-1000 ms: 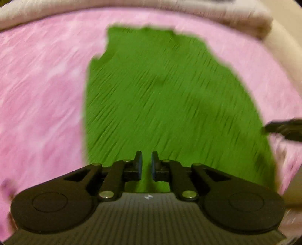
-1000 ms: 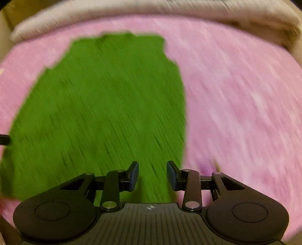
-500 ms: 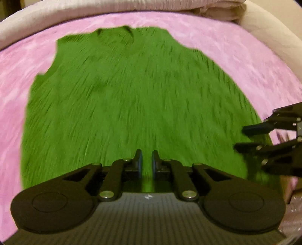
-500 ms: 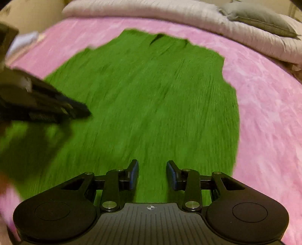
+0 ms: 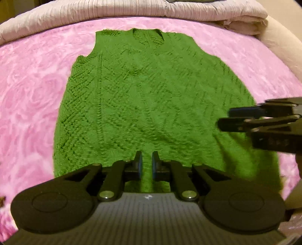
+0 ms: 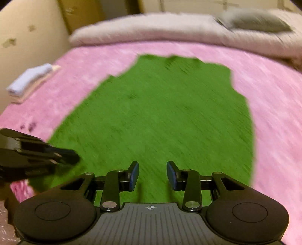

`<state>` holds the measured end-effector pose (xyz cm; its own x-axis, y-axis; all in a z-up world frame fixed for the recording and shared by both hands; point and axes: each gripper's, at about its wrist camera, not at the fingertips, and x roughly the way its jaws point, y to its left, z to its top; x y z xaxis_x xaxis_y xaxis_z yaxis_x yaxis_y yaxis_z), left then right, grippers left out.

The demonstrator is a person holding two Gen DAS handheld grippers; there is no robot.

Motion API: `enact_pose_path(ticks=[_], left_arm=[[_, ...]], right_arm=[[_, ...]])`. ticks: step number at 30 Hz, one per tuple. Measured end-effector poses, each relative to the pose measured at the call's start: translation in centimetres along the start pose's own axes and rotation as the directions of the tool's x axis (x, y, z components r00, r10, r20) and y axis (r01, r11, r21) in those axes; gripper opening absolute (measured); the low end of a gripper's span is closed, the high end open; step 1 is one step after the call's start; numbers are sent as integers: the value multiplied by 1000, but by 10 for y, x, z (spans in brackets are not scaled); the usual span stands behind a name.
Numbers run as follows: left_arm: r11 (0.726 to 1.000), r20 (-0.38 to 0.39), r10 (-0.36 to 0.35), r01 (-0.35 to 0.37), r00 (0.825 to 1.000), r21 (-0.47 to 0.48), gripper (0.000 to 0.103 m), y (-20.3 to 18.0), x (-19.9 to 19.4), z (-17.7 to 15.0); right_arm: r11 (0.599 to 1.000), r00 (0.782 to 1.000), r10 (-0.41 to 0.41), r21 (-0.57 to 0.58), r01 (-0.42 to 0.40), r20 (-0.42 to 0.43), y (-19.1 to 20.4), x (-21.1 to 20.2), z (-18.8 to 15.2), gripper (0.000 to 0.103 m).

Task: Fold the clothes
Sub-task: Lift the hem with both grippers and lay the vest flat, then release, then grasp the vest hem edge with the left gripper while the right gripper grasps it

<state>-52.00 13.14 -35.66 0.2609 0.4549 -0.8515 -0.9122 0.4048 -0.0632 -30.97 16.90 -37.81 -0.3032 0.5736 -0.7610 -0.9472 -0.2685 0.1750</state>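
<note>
A green knitted vest (image 5: 151, 98) lies flat on the pink blanket (image 5: 32, 98) of the bed, neck toward the pale quilt (image 5: 132, 13) at the far side, hem nearest the two grippers. Both hover above the hem end and neither touches the knit.

The left gripper (image 5: 146, 165) has its fingers nearly clenched, only a thin gap between the blue pads, nothing in them. The right gripper (image 6: 152, 175) has its fingers released about halfway, also empty; in the left view it shows at the right edge (image 5: 243, 118), near the vest's right hem corner.

The step in hand looks like taking the hem to start the fold. To do it well, I'd say the left fingers need to spread before they go down, each gripper should take its own hem corner, pinching both layers of the thick knit, and the two should lift together so the fold line stays straight and the blanket isn't caught.

A small stack of folded laundry (image 6: 32, 81) sits at the bed's left edge.

No brand, label or writing can be read anywhere; the gripper bodies carry only a small round mark.
</note>
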Motion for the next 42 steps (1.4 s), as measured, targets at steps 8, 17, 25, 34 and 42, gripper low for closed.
enact_pose_path(ticks=[8, 17, 25, 34, 42], left_arm=[[999, -26, -25, 24, 999, -31, 10, 27, -37, -63], [955, 0, -38, 37, 999, -295, 30, 80, -89, -79], [718, 206, -206, 291, 956, -633, 37, 131, -46, -109], [782, 332, -150, 317, 931, -537, 35, 120, -57, -139], [649, 369, -243, 433, 897, -625, 47, 130, -42, -145]], right_arm=[[985, 981, -132, -128, 115, -141, 46, -19, -83, 37], [941, 981, -91, 309, 141, -171, -11, -108, -107, 38], [597, 995, 48, 796, -97, 86, -104, -92, -147, 43], [624, 965, 80, 742, -245, 250, -98, -89, -163, 43], [522, 954, 80, 804, -287, 289, -101, -90, -177, 44]])
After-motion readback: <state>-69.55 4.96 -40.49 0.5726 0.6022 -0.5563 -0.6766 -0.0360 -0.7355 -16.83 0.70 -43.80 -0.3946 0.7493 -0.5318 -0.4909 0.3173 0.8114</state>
